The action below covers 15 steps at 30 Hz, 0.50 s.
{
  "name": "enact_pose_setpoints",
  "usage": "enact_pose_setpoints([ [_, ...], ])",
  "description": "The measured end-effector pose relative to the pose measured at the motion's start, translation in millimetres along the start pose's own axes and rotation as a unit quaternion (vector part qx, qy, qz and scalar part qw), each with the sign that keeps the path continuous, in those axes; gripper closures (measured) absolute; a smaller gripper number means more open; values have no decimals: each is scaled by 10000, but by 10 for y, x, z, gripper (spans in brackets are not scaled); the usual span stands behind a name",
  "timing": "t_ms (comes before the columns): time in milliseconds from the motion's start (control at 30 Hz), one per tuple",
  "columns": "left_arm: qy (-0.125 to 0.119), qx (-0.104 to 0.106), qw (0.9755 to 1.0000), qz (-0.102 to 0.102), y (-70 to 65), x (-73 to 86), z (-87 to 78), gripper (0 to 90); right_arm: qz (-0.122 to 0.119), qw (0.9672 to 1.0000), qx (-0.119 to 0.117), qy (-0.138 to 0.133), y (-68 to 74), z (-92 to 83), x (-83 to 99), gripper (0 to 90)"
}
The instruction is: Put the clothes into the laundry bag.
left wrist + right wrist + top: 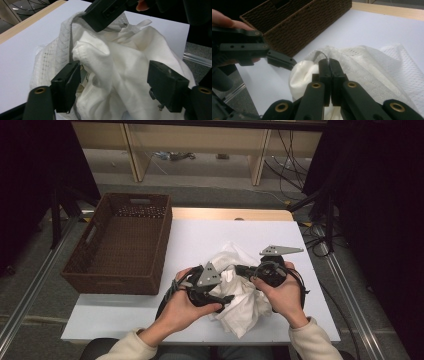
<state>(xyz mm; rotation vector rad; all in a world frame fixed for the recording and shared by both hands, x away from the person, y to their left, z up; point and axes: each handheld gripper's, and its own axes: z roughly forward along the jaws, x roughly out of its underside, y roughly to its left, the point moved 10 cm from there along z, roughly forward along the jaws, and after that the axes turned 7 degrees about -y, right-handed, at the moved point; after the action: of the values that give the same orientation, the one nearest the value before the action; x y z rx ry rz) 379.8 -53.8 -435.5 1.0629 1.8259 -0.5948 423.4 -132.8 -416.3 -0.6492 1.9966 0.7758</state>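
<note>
The cloth point(239, 285) lies on the table point(200, 235) near its front edge — the basket point(120, 242) to its left, on the table's left edge.

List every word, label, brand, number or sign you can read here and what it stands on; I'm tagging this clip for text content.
None: no readable text in any view.
White cloth: no tag or print shows.
Brown woven basket: no label.
Left gripper and right gripper: bare black jaws, screw holes, no markings.
White tabletop: blank.
Clutter on the floor beyond the table: too small and blurred to read.
</note>
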Motion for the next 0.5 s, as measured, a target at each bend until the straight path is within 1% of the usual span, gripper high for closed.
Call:
enact_pose_setpoints([
  [33,-68,18,10000,2,-28,-28,-5,241,-71,9999,107,2,-26,-6,-2,900],
  [67,-78,46,10000,0,-53,-44,-15,236,-91,9998,152,73,-35,-15,8,900],
  [100,-111,88,9999,28,-81,-65,-22,226,-131,9998,163,41,-42,-8,7,900],
  [133,-178,141,9997,-25,-120,-95,-29,208,-125,9998,144,56,-37,-11,9,900],
  [167,-214,174,9996,-22,-144,-123,-49,208,-102,9998,155,74,-35,-15,9,900],
  [200,-286,175,9994,-5,-163,-158,-71,207,-31,10000,56,60,-12,-8,9,900],
  [233,-269,183,9995,36,-167,-169,-93,202,-97,9998,153,82,-33,-19,9,900],
  [267,-294,214,9993,94,-183,-192,-113,202,-140,9998,162,45,-40,-11,6,900],
  [300,-351,204,9992,58,-203,-210,-112,200,-135,9998,145,30,-36,-7,5,900],
  [333,-344,253,9990,107,-228,-211,-111,197,-103,9999,87,-10,-23,2,2,900],
  [400,-245,341,9989,188,-295,-170,-72,187,-49,10000,26,25,-7,4,8,900],
  [433,-164,452,9986,239,-347,-126,-33,185,-35,10000,28,24,-5,5,8,900],
  [467,-13,527,9983,265,-391,-61,9,180,-38,10000,42,26,-8,3,8,900],
  [500,140,471,9978,452,-392,8,54,177,-48,10000,51,36,-10,0,8,900],
])
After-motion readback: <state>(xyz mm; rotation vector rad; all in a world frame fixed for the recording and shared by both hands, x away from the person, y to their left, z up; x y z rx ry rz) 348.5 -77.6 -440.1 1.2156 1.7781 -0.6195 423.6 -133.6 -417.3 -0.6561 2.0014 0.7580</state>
